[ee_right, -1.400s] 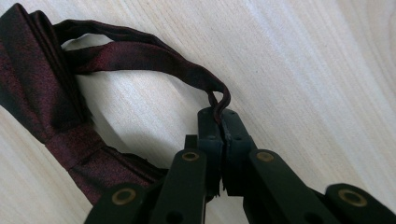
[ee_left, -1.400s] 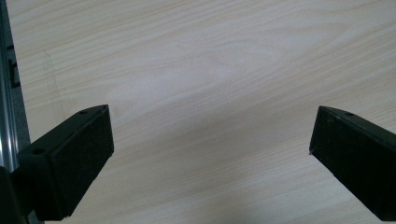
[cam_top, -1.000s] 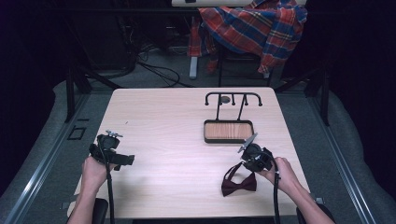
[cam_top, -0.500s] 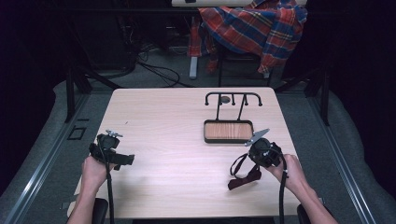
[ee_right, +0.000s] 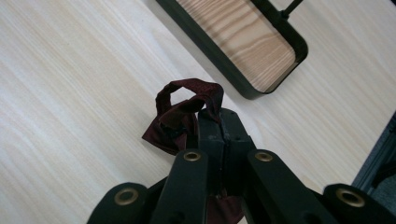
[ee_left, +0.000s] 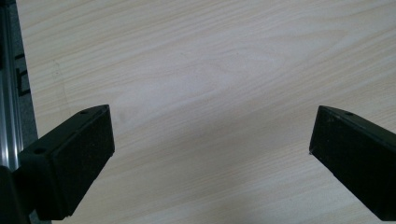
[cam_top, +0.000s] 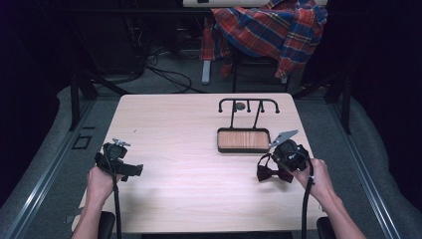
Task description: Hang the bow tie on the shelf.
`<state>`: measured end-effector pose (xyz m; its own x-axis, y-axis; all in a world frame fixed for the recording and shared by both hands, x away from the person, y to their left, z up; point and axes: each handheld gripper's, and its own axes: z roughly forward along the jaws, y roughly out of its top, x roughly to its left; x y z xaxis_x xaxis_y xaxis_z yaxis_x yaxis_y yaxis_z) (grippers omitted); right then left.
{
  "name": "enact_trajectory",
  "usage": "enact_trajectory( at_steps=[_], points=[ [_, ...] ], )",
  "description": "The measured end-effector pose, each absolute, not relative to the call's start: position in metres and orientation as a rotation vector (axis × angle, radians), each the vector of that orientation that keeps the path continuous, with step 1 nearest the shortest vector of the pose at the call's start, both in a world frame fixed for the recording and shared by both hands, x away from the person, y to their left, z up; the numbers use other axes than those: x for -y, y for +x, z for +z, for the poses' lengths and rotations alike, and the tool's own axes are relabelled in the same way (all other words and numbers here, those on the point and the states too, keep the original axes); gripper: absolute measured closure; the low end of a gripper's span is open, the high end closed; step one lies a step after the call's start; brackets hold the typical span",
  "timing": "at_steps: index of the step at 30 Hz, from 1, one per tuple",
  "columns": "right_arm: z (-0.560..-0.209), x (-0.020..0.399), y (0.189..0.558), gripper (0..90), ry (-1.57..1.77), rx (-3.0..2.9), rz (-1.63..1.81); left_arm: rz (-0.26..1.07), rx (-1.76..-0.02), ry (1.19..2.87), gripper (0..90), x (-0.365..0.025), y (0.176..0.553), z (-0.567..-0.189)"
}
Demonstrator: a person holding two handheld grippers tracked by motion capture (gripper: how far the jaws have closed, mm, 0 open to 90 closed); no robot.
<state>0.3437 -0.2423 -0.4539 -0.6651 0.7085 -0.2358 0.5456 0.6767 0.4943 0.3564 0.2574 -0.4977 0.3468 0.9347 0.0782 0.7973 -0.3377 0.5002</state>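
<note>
The dark red bow tie (cam_top: 273, 172) now hangs off the desk (cam_top: 199, 149), clamped in the right gripper (ee_right: 212, 122), whose jaws are pressed fully together on the fabric so that a loop of the strap curls up above their tips. A second ago the tie lay flat on the wood near the front right; since then the right hand (cam_top: 314, 175) has carried it up and a little toward the back, so it dangles just in front of the wooden tray (cam_top: 244, 140) of the black stand (cam_top: 248, 103) with its row of hooks. By my reading, the pick-up is done and the carry toward the stand has begun, probably to hang or lay the tie there. The left gripper (ee_left: 210, 140) has stayed where it was at the front left, its jaws spread wide over bare wood with nothing between them.
</note>
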Motion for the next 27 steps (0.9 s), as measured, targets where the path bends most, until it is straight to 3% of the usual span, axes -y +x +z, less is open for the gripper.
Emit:
enact_trajectory(
  at_steps=[27],
  points=[
    [-0.42,0.256,0.351,89.6,1.002,-2.35,0.644,0.506,-1.53,2.238,0.1,-0.259,0.356,-0.498]
  ],
)
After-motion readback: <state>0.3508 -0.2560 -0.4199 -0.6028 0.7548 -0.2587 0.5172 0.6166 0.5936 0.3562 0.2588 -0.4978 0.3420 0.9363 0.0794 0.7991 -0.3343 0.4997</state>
